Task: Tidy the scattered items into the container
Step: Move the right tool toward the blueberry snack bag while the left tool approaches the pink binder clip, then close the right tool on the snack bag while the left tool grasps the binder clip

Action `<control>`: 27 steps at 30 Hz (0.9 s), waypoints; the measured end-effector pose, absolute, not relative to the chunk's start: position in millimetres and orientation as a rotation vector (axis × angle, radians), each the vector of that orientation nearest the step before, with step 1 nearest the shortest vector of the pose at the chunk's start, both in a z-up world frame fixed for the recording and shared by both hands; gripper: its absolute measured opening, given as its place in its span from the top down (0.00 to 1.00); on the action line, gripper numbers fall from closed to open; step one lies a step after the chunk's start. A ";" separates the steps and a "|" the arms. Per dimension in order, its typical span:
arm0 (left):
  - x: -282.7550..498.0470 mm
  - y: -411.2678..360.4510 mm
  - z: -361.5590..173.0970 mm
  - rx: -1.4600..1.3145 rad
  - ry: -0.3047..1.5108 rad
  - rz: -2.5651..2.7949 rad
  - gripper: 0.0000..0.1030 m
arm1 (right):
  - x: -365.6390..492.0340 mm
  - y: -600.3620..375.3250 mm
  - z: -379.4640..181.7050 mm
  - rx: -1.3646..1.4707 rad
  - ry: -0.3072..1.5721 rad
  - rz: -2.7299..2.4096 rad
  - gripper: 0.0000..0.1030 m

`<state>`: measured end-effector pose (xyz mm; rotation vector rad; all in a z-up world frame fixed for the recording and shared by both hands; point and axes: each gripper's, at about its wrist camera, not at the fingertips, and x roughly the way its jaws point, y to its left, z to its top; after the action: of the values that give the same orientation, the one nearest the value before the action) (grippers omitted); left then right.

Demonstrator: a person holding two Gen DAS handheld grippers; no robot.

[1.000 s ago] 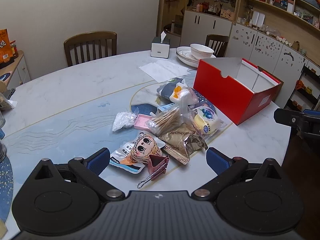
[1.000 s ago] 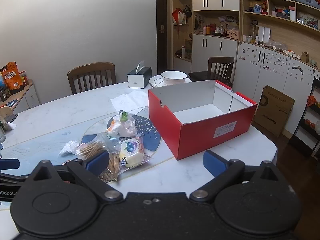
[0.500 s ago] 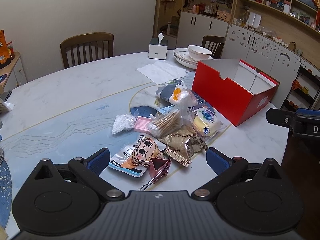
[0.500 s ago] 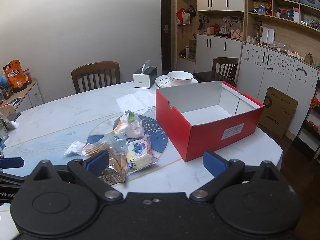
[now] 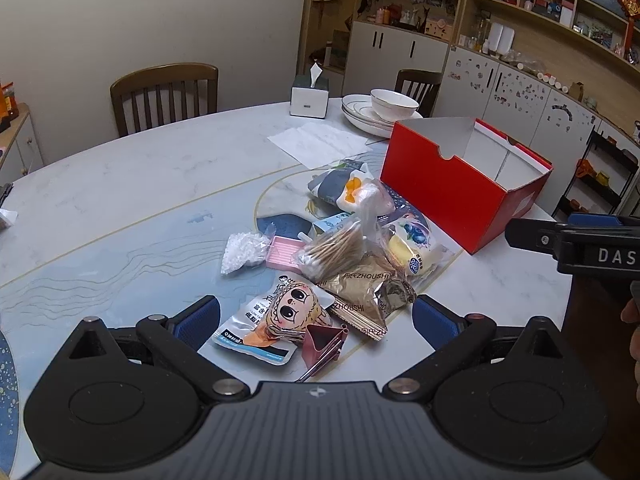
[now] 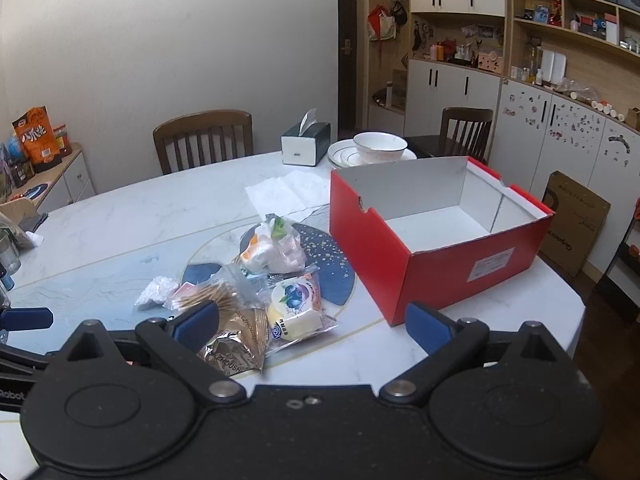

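Note:
An open, empty red box (image 6: pixel 436 240) (image 5: pixel 460 192) stands on the marble table. Left of it lies a pile of small items: a cartoon-face packet (image 5: pixel 276 316), a pink binder clip (image 5: pixel 322 344), a brown snack packet (image 5: pixel 368 292), a bag of cotton swabs (image 5: pixel 332 248), a blueberry bun (image 6: pixel 294 306) and a white bag (image 6: pixel 274 250). My left gripper (image 5: pixel 316 320) is open and empty, just above the near edge of the pile. My right gripper (image 6: pixel 314 320) is open and empty, above the table's front edge between pile and box.
A tissue box (image 6: pixel 306 144), stacked plates with a bowl (image 6: pixel 378 148) and a paper napkin (image 6: pixel 282 192) sit at the far side. Two wooden chairs (image 6: pixel 204 138) stand behind the table. Cabinets and a cardboard carton (image 6: pixel 576 220) are on the right.
Both views have shifted a little: the left gripper has moved slightly nearer the pile, and the right gripper has drifted left and risen. Nothing was grasped.

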<state>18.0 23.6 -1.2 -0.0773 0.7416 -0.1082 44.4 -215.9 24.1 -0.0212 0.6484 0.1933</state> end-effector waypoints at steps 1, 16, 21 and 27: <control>19.0 23.2 -2.1 -0.077 0.743 -0.109 0.00 | 47.7 -215.4 22.7 -0.023 0.653 0.199 0.03; 40.2 0.0 -35.3 0.012 0.746 -0.130 0.01 | 109.6 -212.4 -9.3 -0.089 0.733 0.348 0.07; 45.0 -11.4 -48.6 0.057 0.769 -0.107 0.06 | 132.1 -212.0 -25.9 -0.133 0.766 0.366 0.10; 48.8 -19.4 -61.7 0.092 0.801 -0.081 0.18 | 153.7 -210.9 -41.1 -0.138 0.805 0.376 0.15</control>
<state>48.8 -19.4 -61.7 0.0920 0.8014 -0.0810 153.7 -210.9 -41.1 -0.1384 0.8047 0.3757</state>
